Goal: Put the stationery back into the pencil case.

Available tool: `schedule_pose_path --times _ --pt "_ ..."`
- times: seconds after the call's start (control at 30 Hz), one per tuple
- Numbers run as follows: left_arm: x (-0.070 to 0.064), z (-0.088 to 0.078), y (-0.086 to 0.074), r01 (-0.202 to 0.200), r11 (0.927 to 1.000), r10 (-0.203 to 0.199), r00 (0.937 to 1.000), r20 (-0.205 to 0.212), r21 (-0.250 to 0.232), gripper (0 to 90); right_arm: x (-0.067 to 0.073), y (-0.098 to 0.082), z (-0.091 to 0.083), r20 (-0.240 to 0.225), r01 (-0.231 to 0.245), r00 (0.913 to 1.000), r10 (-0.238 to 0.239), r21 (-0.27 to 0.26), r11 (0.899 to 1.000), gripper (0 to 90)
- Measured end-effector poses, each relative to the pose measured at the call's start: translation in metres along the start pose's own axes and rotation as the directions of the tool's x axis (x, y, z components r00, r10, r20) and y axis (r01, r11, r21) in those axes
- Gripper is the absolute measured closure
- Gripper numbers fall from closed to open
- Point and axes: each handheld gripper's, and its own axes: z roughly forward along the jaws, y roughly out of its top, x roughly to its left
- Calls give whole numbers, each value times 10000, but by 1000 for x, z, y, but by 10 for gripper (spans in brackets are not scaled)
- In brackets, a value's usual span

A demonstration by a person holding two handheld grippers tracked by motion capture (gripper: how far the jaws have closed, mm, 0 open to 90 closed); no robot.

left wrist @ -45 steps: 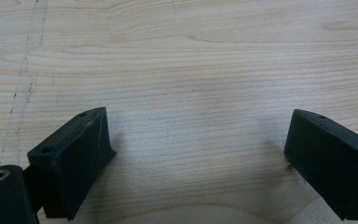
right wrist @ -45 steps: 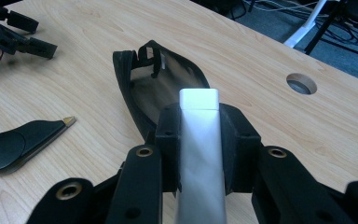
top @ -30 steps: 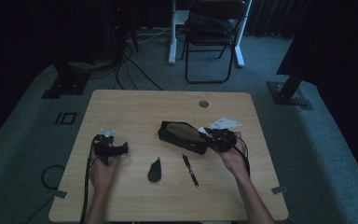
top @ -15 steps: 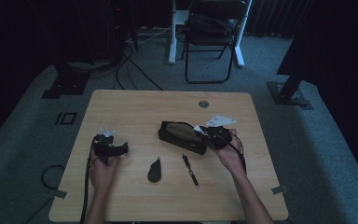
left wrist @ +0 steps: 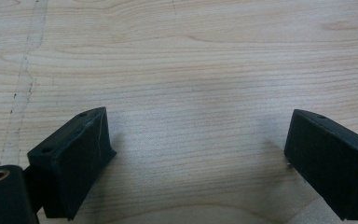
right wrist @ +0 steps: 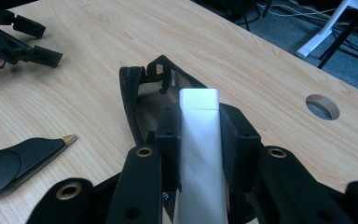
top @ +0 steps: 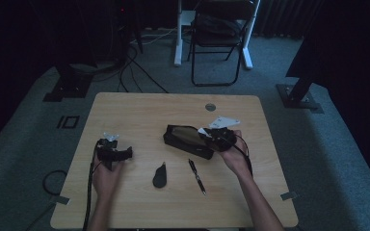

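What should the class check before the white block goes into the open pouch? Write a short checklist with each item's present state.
1. Right tongs clamped on the white block: ok.
2. Black pouch mouth open: ok.
3. Block lined up with the mouth: ok, roughly.
4. Left tongs open, on bare table, apart from the pouch: ok.
5. Pen clear of the path: ok.
6. Room inside the pouch: cannot tell.

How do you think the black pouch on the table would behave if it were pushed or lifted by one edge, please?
The black pouch looks soft: its open mouth sags and curls unevenly, so it would probably flop rather than stay stiff. Lying flat on the table, it seems unlikely to roll or tip. Pushed, it might crumple or slide; the right hand-held gripper, clamping a white block, is at its mouth.
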Motion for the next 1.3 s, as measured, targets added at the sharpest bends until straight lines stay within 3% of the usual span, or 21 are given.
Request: schedule_pose_path --times 1.3 --pt "0 0 0 31 10000 -31 10000 6 -12 72 -8 14 22 -324 102 9994 -109 -241 9997 714"
